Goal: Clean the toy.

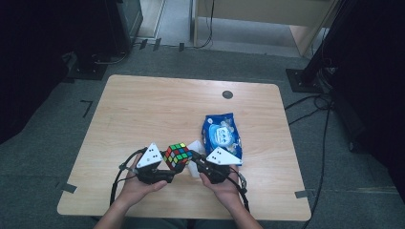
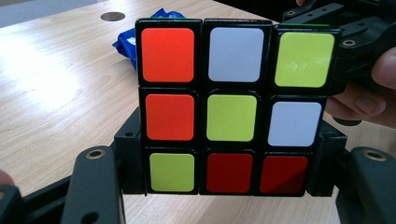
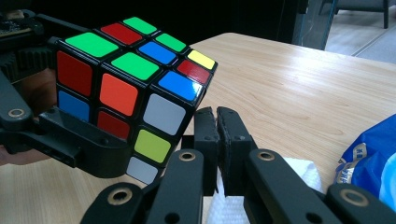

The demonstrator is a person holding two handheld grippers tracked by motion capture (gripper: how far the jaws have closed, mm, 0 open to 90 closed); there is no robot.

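Holding position at the lower centre of the high view: two hands come up from the bottom edge, each with a set of tongs. Left tongs [image 1: 165,167] are clamped on the puzzle cube [image 1: 177,155], which sits raised just above the bench [image 1: 143,105] between both hands. In the left gripper view the cube [image 2: 231,109] takes the middle of the frame, jaws pressed against its bottom row from either side; the face shown reads orange, white, yellow across the top, orange, yellow, white in the middle, yellow, red, red along the bottom.

Right tongs [image 1: 193,160] are closed on a white wipe [image 1: 195,146], tips just beside the cube's right side. In the right gripper view the jaws stand pressed together at lower centre, with the white wipe [image 3: 226,207] pinched between them below; the cube [image 3: 135,88] sits upper left, corner toward the camera, green, blue, red and yellow squares on top.

Right of the right hand, toward centre-right of the high view, lies a blue wipes packet [image 1: 220,136] flat on the bench. Farther back, upper right of the bench top, a small dark round cap [image 1: 228,94].
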